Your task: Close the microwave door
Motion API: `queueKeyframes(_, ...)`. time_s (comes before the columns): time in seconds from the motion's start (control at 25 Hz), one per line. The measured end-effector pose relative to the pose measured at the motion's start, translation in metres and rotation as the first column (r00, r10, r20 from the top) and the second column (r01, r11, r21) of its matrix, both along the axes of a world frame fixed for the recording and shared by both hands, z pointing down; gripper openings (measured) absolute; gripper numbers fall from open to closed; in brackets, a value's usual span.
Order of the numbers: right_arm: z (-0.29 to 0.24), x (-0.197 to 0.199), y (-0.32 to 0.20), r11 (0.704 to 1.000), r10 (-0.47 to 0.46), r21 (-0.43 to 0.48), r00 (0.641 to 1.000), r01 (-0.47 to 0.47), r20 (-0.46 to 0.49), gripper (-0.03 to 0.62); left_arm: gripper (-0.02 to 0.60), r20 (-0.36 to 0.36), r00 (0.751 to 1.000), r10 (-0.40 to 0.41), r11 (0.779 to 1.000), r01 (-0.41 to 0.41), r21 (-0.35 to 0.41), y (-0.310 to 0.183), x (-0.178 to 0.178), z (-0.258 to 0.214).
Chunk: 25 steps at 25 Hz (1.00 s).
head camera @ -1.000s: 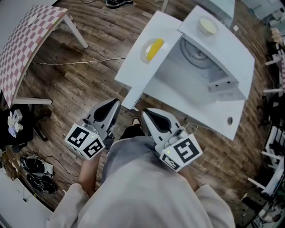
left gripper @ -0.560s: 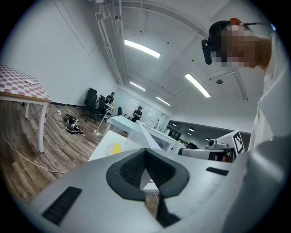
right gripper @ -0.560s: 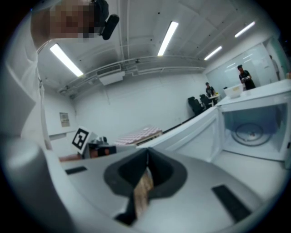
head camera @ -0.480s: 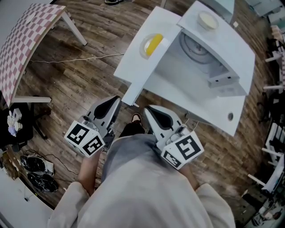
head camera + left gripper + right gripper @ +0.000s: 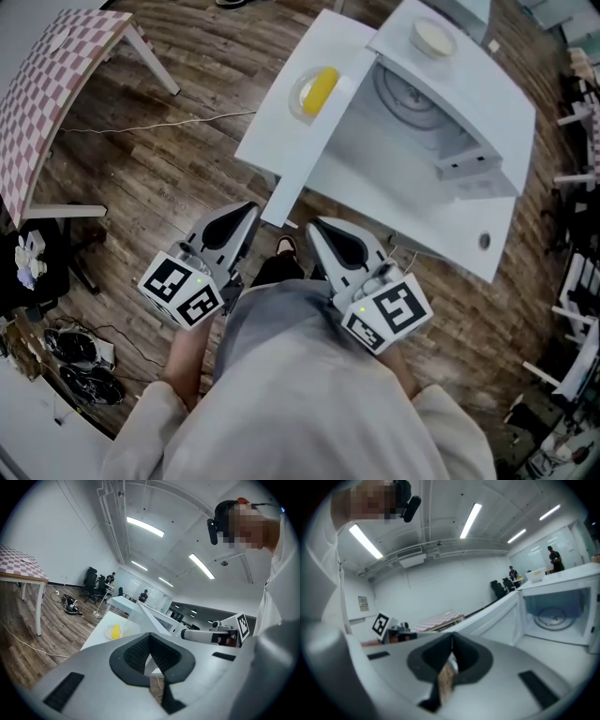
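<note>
The white microwave (image 5: 469,103) stands on a white table (image 5: 281,141) with its cavity and glass turntable (image 5: 412,94) exposed. Its door (image 5: 323,150) is swung wide open, edge-on toward me, and also appears as the door (image 5: 497,618) left of the cavity (image 5: 555,616). My left gripper (image 5: 247,214) and right gripper (image 5: 315,230) are held side by side at my waist, short of the door's free end. Both are shut and hold nothing. The left gripper (image 5: 150,641) and right gripper (image 5: 451,641) show their pads meeting at the tip.
A plate with a yellow item (image 5: 317,91) lies on the table left of the door. A pale dish (image 5: 433,39) rests on the microwave's top. A checkered table (image 5: 52,84) stands at far left, a cable (image 5: 159,124) crosses the wood floor, and people stand in the distance.
The microwave and table have drifted slightly upward and left in the head view. Both grippers stay shut and almost still at my waist.
</note>
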State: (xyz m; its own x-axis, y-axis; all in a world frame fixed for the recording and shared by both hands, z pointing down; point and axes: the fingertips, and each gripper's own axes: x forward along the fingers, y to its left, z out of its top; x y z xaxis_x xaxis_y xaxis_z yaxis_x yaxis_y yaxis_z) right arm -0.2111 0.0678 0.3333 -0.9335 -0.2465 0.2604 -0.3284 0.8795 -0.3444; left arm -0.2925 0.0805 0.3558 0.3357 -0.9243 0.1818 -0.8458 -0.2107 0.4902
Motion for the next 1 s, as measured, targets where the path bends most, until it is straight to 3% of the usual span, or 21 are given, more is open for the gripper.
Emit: queueKeyframes(1.0, 0.009, 0.049, -0.022, 0.991, 0.126, -0.035, 0.992, -0.125, 0.008, 0.023, 0.014, -0.069, 0.99, 0.124, 0.991, -0.128, -0.044, -0.008, 0.055, 0.011)
